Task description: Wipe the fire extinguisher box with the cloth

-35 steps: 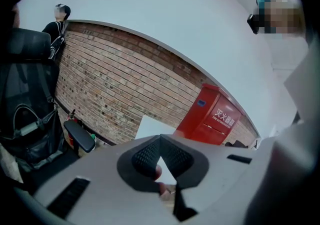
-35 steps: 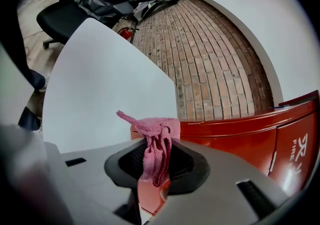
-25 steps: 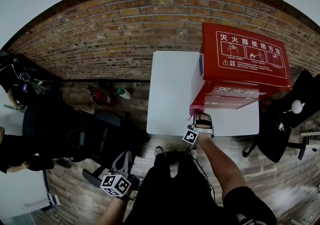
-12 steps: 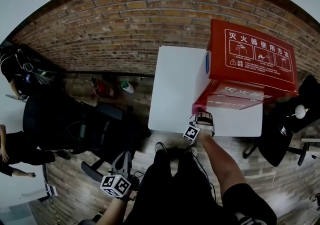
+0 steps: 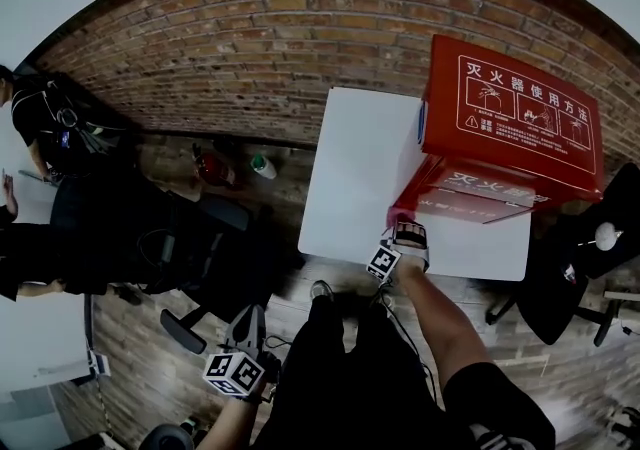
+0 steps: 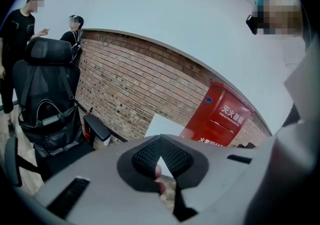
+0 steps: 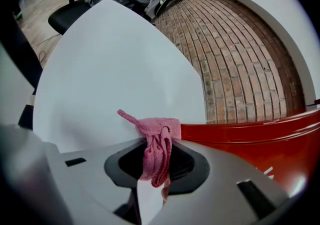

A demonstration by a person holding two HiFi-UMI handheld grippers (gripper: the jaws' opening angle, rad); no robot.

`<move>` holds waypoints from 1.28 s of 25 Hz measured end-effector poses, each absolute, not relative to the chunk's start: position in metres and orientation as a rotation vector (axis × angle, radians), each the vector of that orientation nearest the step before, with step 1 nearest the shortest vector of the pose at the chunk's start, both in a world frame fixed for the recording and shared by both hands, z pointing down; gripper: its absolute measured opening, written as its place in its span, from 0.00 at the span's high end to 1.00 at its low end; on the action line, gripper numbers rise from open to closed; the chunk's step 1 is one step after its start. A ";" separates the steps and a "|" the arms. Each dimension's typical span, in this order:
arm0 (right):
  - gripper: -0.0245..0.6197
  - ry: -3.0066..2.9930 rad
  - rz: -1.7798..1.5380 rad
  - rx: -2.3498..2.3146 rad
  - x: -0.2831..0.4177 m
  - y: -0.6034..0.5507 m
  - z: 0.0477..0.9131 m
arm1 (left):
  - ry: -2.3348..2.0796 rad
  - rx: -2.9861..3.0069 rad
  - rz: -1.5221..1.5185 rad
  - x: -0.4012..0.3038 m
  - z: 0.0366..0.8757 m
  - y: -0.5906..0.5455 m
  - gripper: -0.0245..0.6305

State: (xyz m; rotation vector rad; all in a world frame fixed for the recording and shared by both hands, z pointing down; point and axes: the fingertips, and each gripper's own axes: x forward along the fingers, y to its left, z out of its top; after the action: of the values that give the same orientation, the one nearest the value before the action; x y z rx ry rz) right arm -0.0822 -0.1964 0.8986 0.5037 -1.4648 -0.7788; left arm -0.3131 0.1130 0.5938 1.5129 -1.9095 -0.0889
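The red box [image 5: 512,128] sits on the white desk [image 5: 355,173], back by the brick wall [image 5: 260,48], with its printed top facing up and its lettered front face turned toward the person. The right tool [image 7: 158,165] is at the box's near left corner, low on that front face. Its jaws are pinched on the cloth [image 7: 159,141], a pink rag bunched into a fold that pokes out past the tips and touches the red edge where box meets desk. Held that way, the cloth rather than the hard jaws meets the paint (a sensible grip for wiping). Starting at a corner would let a stroke run along the whole face toward the box's right end. I judge the wiping to be near its start, since the tool sits at the very edge of the face. The left tool [image 5: 248,323] hangs well away from the box, down by the person's legs over the wooden floor [image 5: 300,288], its jaws pressed together at the tips with nothing between them. It looks parked, probably because the box seems heavy enough to sit firm under a one-handed wipe. A black chair [image 5: 195,268] stands left of the box, beyond the desk and apart from the work.
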 end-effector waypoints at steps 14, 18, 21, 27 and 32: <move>0.80 -1.510 -0.776 0.522 -0.078 -0.195 0.902 | -1.923 1.480 -0.114 -0.276 0.608 0.123 0.93; 0.80 -1.495 -0.805 0.518 -0.069 -0.197 0.898 | -1.921 1.482 -0.109 -0.266 0.609 0.119 0.93; 0.80 -1.489 -0.807 0.517 -0.060 -0.199 0.898 | -1.914 1.498 -0.112 -0.259 0.611 0.115 0.93; 0.80 -1.486 -0.793 0.528 -0.043 -0.203 0.900 | -1.901 1.514 -0.112 -0.249 0.611 0.107 0.93; 0.80 -1.462 -0.788 0.517 -0.029 -0.203 0.901 | -1.894 1.534 -0.118 -0.245 0.610 0.103 0.93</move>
State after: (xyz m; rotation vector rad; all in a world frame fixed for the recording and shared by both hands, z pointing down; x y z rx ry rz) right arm -0.0291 -0.2034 0.9006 0.5173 -1.4621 -0.7882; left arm -0.2449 0.1031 0.6100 1.5336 -1.8939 -0.1180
